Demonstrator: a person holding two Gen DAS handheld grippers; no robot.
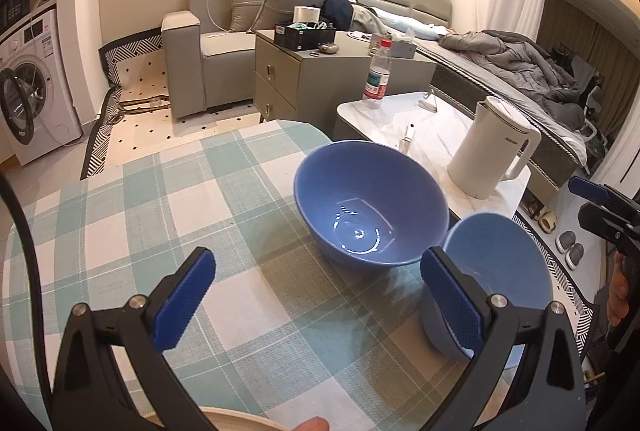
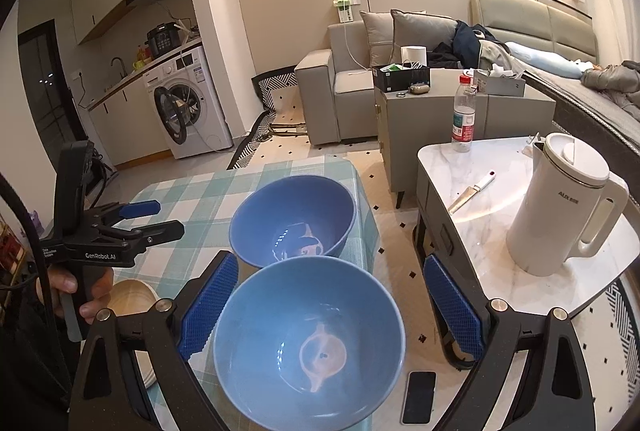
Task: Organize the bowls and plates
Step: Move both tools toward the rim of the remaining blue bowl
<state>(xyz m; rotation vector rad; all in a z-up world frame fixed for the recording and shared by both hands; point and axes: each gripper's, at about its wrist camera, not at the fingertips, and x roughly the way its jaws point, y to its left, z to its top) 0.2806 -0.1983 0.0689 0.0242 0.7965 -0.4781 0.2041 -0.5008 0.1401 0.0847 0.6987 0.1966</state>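
Note:
Two blue bowls stand on the checked tablecloth (image 1: 168, 215). The far bowl (image 1: 372, 203) (image 2: 294, 219) sits near the table's far right corner. The near bowl (image 1: 500, 271) (image 2: 310, 339) stands just in front of it. My left gripper (image 1: 316, 303) is open and empty above the cloth, left of the near bowl; it also shows in the right wrist view (image 2: 156, 217). My right gripper (image 2: 332, 311) is open, its pads on either side of the near bowl, not gripping; it shows at the right edge of the left wrist view (image 1: 596, 199). A beige plate (image 2: 130, 297) (image 1: 240, 421) lies at the front.
A marble side table (image 2: 500, 199) to the right carries a white kettle (image 2: 568, 207), a knife (image 2: 472, 193) and a water bottle (image 2: 464, 115). A phone (image 2: 418, 397) lies on the floor. Grey cabinet (image 1: 304, 83), sofa and bed stand behind.

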